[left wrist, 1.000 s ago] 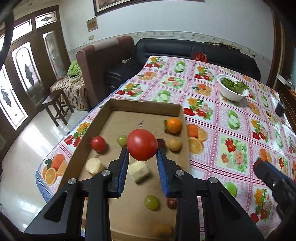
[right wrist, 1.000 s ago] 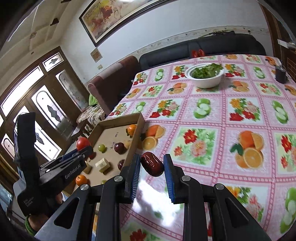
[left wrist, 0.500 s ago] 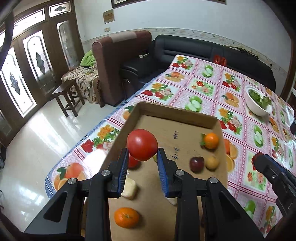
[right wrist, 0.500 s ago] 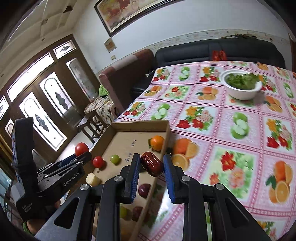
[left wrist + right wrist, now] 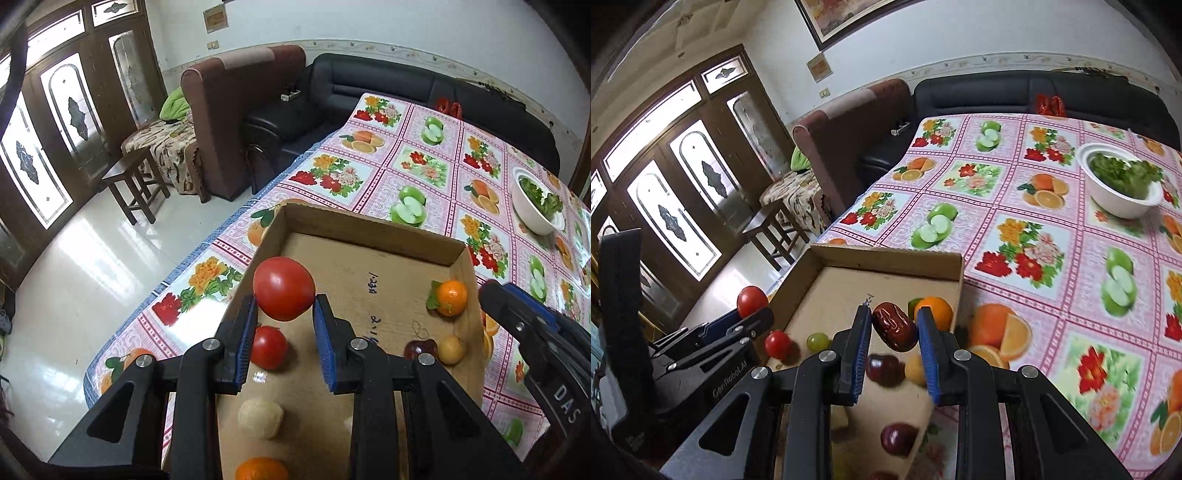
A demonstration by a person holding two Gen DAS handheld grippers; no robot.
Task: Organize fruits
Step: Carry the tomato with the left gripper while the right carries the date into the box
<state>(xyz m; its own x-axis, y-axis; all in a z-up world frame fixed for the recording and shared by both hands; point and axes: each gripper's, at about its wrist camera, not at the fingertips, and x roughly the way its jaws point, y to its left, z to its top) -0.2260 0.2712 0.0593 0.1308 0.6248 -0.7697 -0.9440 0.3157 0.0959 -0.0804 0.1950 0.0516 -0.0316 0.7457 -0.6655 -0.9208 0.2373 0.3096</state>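
A round red tomato [image 5: 283, 288] is clamped between the left gripper [image 5: 284, 314] fingers, above the shallow brown cardboard tray's [image 5: 369, 230] nine o'clock wall. A glossy dark-red date [image 5: 894, 326] is pinched by the nearly closed right gripper [image 5: 894, 325], over the tray on the counter [image 5: 1052, 258].

A: Daylight pours through the glass doors [image 5: 44, 147] on the left; the floor [image 5: 92, 266] throws back a white glare; the room is bright overall.

B: Soft shadows sit under the fruit in the box [image 5: 369, 236]; the cloth [image 5: 1052, 258] shines faintly.

A: Fisheye bends the walls and doors; the corners go black in both views.

B: The left view is sharp; the right view smears at the bowl [image 5: 1123, 206] and toward the lower edge, and the near fruit there is soft.
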